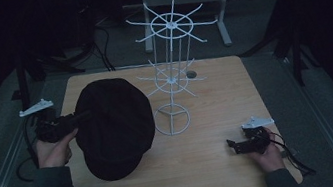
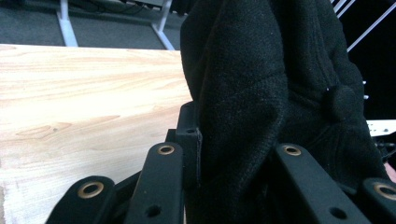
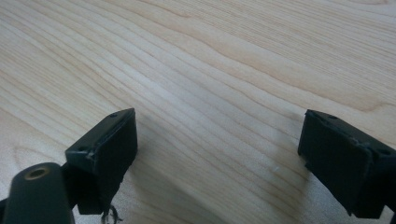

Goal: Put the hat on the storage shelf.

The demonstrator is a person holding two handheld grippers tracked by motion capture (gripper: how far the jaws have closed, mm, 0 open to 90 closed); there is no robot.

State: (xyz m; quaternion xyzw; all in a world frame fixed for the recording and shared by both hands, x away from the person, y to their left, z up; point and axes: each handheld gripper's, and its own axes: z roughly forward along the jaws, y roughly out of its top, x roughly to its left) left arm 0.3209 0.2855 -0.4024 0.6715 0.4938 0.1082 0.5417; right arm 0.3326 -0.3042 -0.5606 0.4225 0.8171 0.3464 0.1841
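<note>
A black cap [image 1: 116, 126] hangs over the left half of the wooden table [image 1: 217, 171], its brim toward the front edge. My left gripper [image 1: 82, 117] comes in from the left and is shut on the cap's edge. In the left gripper view the cap's felt [image 2: 261, 93] is pinched between the jaws and hides the right one. My right gripper [image 1: 233, 146] rests low at the front right of the table, well away from the cap. In the right gripper view it [image 3: 219, 149] stands open over bare wood [image 3: 210, 56], with nothing between its fingers.
A white wire display rack [image 1: 171, 72] with two tiers of radiating hooks stands on a round base [image 1: 172, 120] mid-table, just right of the cap. A small round hole [image 1: 191, 74] marks the tabletop behind it. Dark floor, cables and white desk legs [image 1: 222, 13] lie beyond.
</note>
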